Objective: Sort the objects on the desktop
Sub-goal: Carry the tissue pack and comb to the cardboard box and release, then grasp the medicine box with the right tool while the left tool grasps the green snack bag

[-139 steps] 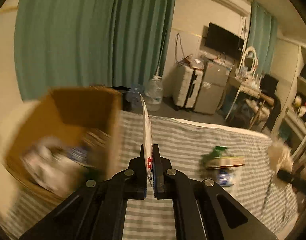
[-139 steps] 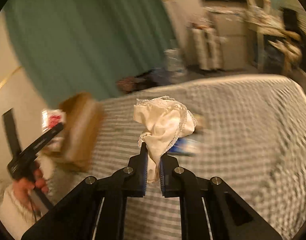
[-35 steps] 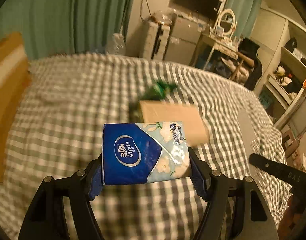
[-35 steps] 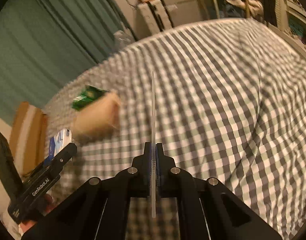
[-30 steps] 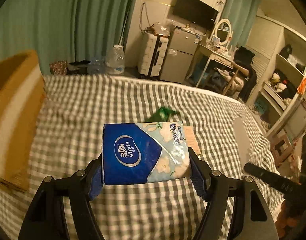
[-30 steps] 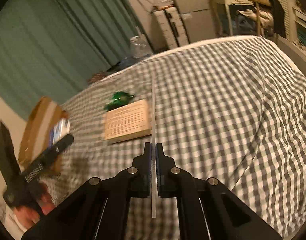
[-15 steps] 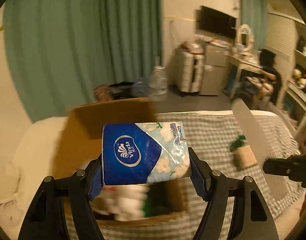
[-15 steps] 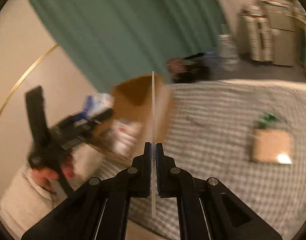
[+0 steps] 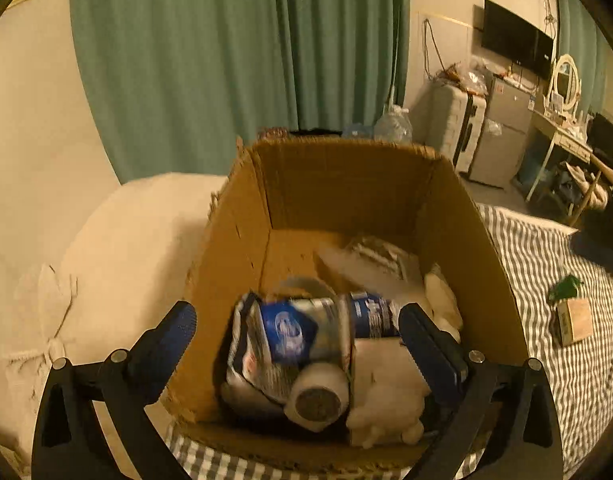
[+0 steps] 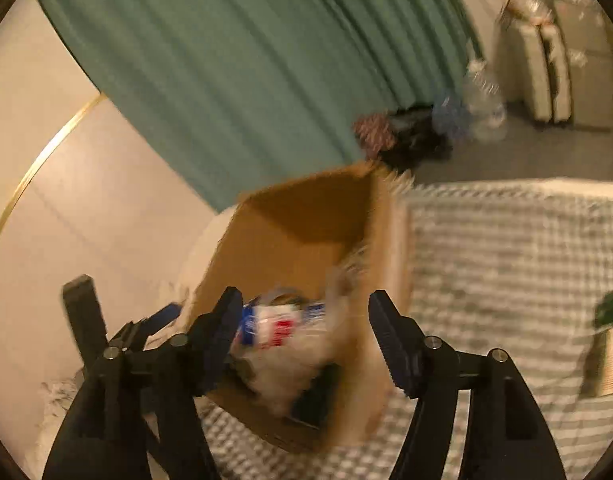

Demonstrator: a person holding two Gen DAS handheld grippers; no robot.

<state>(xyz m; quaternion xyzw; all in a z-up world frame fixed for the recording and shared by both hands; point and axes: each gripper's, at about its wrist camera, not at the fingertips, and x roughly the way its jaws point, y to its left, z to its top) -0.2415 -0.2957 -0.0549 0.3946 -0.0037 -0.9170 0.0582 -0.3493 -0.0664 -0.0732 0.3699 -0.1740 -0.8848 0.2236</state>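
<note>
An open cardboard box (image 9: 234,248) stands on the checked bed. It holds a blue tissue pack (image 9: 294,332), a white bottle (image 9: 318,400), white cloth (image 9: 386,392) and other packets. My left gripper (image 9: 298,320) hangs over the box with its jaws opening. Its pads touch nothing, and the tissue pack lies blurred below them. My right gripper (image 10: 305,304) is also above the box (image 10: 298,236), jaws opening, nothing gripped. The left gripper (image 10: 146,328) shows at the right wrist view's lower left. A small brown package (image 9: 572,320) and a green packet (image 9: 564,286) lie on the bed.
A pale cushion (image 9: 126,248) lies left of the box. Green curtains (image 9: 234,60) hang behind. On the floor beyond are a water bottle (image 9: 392,126), a suitcase (image 9: 458,120) and a small fridge (image 9: 502,128). The checked bed cover (image 10: 506,260) stretches right.
Both grippers swung left from the bed to above the box and opened. The tissue pack left the left jaws into the box. The thin white sheet is gone from the right jaws.
</note>
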